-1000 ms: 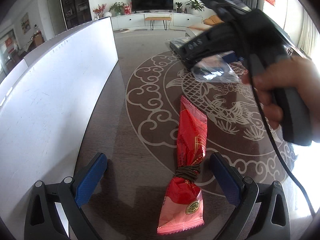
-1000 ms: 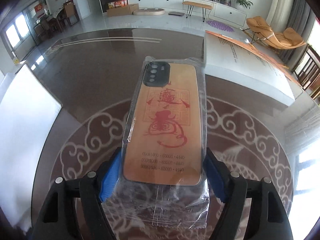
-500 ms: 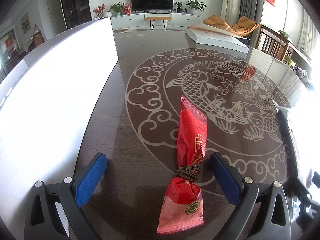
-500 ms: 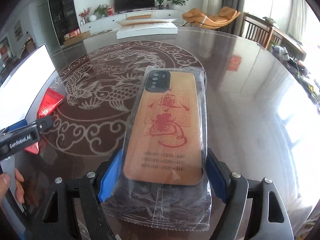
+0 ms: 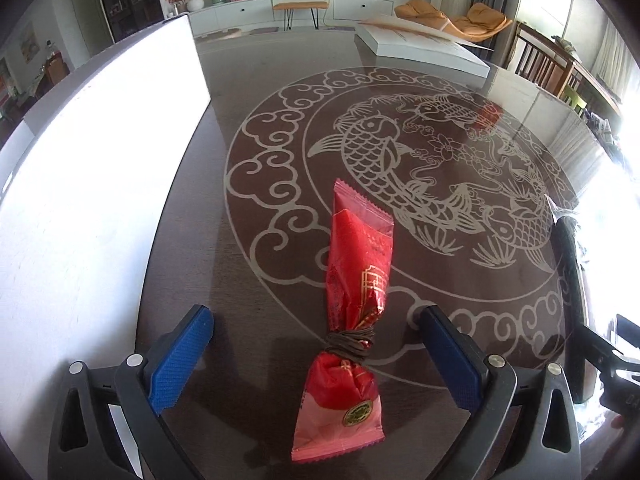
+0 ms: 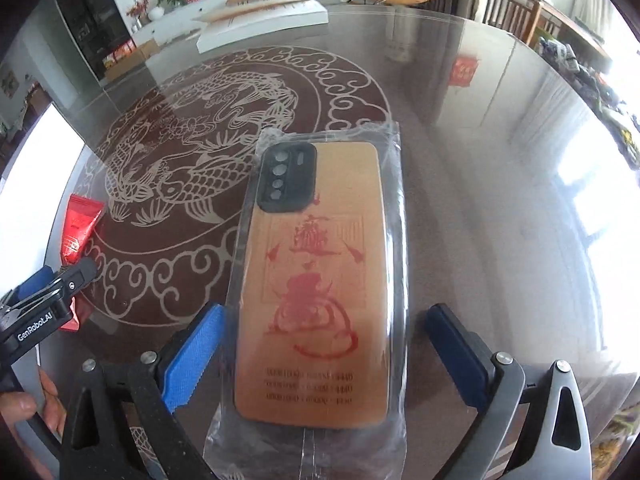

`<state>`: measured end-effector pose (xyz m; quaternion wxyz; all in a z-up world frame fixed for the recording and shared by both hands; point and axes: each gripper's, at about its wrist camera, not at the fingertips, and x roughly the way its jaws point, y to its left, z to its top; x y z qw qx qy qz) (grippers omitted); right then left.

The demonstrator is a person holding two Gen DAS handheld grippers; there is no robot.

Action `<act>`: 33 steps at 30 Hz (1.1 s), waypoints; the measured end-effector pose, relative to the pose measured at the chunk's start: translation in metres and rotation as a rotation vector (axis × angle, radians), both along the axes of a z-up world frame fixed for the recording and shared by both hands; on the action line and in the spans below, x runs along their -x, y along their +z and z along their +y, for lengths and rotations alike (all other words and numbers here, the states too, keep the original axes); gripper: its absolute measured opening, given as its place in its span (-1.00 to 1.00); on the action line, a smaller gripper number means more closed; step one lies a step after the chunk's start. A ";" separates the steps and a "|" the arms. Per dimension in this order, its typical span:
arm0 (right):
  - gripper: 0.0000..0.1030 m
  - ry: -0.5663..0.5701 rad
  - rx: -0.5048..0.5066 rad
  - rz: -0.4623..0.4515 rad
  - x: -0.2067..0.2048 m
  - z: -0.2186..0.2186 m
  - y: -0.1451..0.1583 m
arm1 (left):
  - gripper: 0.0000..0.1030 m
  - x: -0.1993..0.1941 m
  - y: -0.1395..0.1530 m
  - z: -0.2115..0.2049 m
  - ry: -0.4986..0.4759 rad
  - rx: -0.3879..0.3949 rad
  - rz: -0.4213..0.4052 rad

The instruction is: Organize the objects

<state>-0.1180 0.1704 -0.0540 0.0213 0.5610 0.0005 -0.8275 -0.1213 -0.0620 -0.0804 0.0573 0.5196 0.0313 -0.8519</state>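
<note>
The left tool (image 5: 316, 354) is spread wide around the red snack bag (image 5: 352, 276) lying on the table (image 5: 248, 240). The bag looks light, soft and crinkly; its tied middle seems easiest to pinch. The right tool (image 6: 320, 350) is released, its fingers apart from the slippery wrapped phone case (image 6: 316, 280) between them.

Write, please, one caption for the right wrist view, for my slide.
Open right hand-held gripper around a bagged phone case lying on the glass table.
</note>
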 end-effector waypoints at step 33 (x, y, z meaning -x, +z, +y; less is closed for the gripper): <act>0.47 0.584 0.358 0.226 -0.112 -0.267 0.179 | -0.58 -0.193 0.182 -0.217 0.140 -0.165 0.344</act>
